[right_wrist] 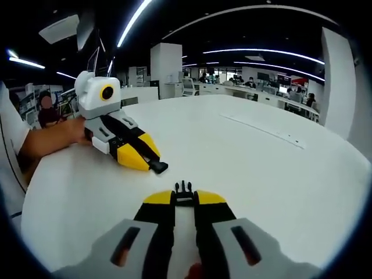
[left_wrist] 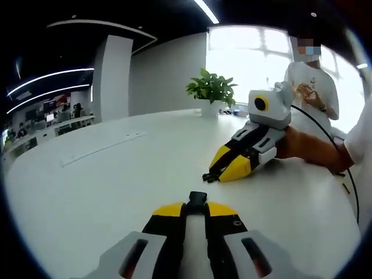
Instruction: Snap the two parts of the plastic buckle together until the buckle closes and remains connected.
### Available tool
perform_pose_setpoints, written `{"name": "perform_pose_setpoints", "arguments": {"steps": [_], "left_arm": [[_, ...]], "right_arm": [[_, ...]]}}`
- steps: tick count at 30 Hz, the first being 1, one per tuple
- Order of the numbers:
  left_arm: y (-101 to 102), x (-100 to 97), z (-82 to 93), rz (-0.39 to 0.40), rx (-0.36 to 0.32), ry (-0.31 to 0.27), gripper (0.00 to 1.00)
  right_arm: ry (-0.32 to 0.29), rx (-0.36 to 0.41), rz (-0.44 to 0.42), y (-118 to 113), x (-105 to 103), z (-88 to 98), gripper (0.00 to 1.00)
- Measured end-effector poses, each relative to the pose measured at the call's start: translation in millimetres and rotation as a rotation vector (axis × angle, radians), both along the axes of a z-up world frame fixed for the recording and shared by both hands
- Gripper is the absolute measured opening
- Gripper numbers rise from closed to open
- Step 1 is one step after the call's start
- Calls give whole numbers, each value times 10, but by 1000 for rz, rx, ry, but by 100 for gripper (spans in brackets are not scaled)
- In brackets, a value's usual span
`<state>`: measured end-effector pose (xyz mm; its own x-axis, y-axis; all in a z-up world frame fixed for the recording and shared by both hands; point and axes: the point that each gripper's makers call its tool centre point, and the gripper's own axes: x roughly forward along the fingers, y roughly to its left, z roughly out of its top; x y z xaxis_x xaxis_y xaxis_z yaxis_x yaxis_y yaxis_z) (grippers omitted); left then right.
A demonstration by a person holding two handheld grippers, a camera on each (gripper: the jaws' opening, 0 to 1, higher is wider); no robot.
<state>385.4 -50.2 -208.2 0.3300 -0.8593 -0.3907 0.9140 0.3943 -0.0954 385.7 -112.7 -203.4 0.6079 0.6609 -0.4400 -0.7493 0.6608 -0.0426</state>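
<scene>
One buckle half (left_wrist: 197,200) is gripped by the closed left tool (left_wrist: 197,210), the pronged half (right_wrist: 183,189) by the closed right tool (right_wrist: 184,200), apart above the bench (left_wrist: 116,174).

Open-plan office: desk rows (right_wrist: 256,92), monitors.

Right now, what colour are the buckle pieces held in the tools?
Both buckle pieces are black; clearest in the right gripper view.

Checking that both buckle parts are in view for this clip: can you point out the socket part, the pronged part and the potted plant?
socket part (left_wrist: 197,201), left gripper view, on its black body between the jaw tips
pronged part (right_wrist: 183,192), right gripper view, on its prongs past the jaw tips
potted plant (left_wrist: 212,88), left gripper view, on its leaves
</scene>
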Motion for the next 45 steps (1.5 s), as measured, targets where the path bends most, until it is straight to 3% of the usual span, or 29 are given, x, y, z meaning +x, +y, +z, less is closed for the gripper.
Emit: {"name": "perform_pose_setpoints", "arguments": {"steps": [25,29,45], "left_arm": [[40,-79,23,-3,32,-51,12],[61,-97,30,4,37,-63,12],[100,-261,207,-16,35,-86,12]], "right_arm": [[2,31,-6,-29,-45,47,13],[-6,8,-5,-48,-54,45,13],[7,-3,13,-75,-233,65,13]]}}
